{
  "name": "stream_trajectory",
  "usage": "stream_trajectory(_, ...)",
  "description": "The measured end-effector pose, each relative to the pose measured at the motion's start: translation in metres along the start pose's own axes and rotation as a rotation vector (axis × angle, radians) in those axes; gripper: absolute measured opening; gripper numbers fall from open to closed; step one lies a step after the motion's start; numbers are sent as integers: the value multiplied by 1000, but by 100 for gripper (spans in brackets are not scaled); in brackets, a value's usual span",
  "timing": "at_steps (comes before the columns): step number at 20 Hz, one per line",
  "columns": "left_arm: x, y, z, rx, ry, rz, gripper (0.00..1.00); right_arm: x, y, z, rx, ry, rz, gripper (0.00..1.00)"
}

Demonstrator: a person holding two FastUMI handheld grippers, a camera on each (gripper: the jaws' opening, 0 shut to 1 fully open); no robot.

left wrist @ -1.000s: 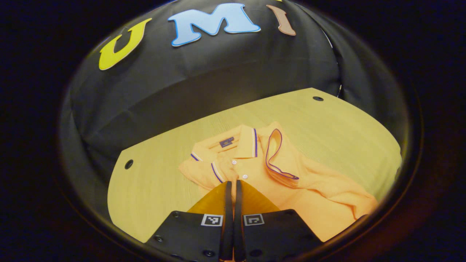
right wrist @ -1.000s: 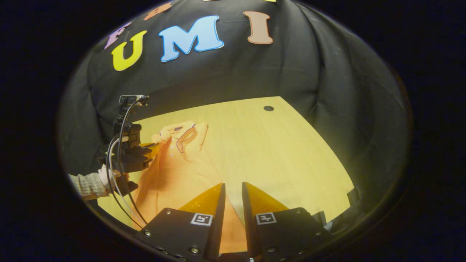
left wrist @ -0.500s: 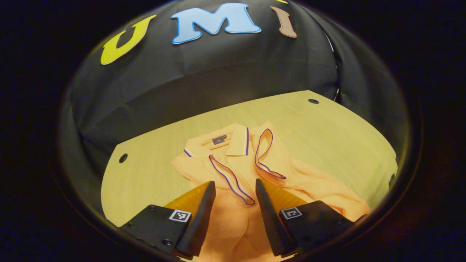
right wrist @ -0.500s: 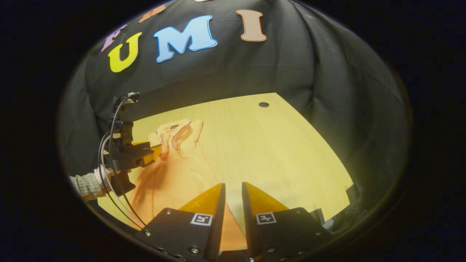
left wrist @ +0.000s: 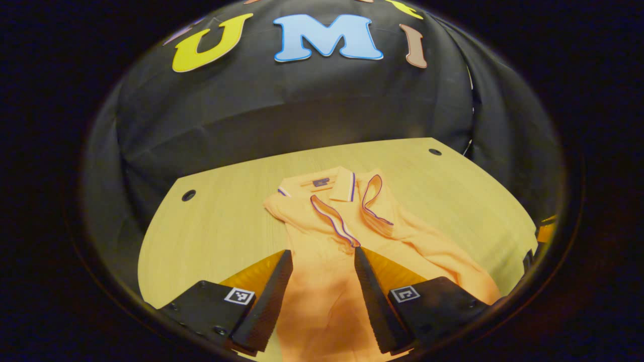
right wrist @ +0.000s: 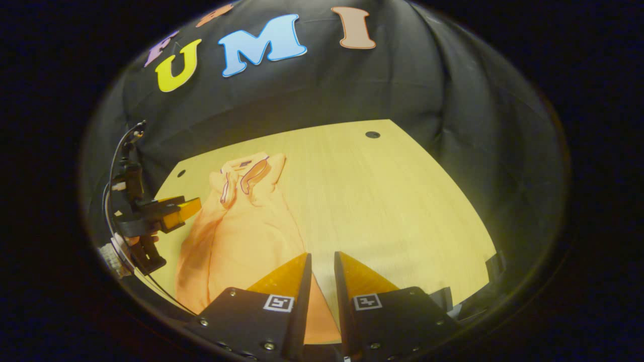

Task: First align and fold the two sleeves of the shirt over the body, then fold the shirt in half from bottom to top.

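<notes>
An orange polo shirt [left wrist: 322,296] with purple-trimmed collar lies on the wooden table [left wrist: 211,226], collar at the far end. Both sleeves are folded onto the body: the left cuff [left wrist: 336,227] runs down the middle and the right cuff [left wrist: 375,203] lies beside it. My left gripper [left wrist: 322,253] hovers open over the shirt's middle, holding nothing. In the right gripper view the left gripper [right wrist: 186,207] hangs just left of the shirt [right wrist: 241,236], in a hand. My right gripper [right wrist: 321,257] stands over the shirt's lower right edge, its fingers narrowly parted with nothing pressed between them.
The table has small round holes near its far corners [left wrist: 188,195] [left wrist: 434,151] [right wrist: 372,134]. Black cloth walls close the booth behind and at the sides. Bare wood [right wrist: 392,201] stretches to the right of the shirt.
My left gripper was shut on the left sleeve a second ago; it opened, left the sleeve on the body and drew back toward the hem. The right gripper barely shifted.
</notes>
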State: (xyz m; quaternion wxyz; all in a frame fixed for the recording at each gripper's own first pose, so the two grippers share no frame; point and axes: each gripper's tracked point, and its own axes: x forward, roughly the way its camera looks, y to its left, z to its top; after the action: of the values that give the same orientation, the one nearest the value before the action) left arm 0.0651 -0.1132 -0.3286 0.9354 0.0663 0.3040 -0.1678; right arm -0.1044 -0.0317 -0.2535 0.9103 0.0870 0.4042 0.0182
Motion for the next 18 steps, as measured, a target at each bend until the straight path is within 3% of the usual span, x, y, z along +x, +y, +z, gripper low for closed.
stream_trajectory(2, -21, 9, -26, -15, 34, 21, 93, 6, 3, -9, -7, 29, 17, 29)
stream_trajectory(7, -71, 12, -97, -84, 145, 38, 90, 21, 11, -32, -33, 115, 44, 29)
stream_trajectory(9, -86, 12, -121, -114, 190, 39, 94, 26, 15, -42, -40, 156, 53, 29)
stream_trajectory(12, -106, 14, -148, -165, 248, 44, 92, 28, 17, -56, -65, 212, 56, 41)
stream_trajectory(17, -125, 13, -171, -194, 311, 28, 92, 32, 24, -80, -84, 303, 65, 51)
stream_trajectory(18, -126, 12, -174, -191, 322, 19, 94, 35, 23, -85, -88, 320, 60, 57)
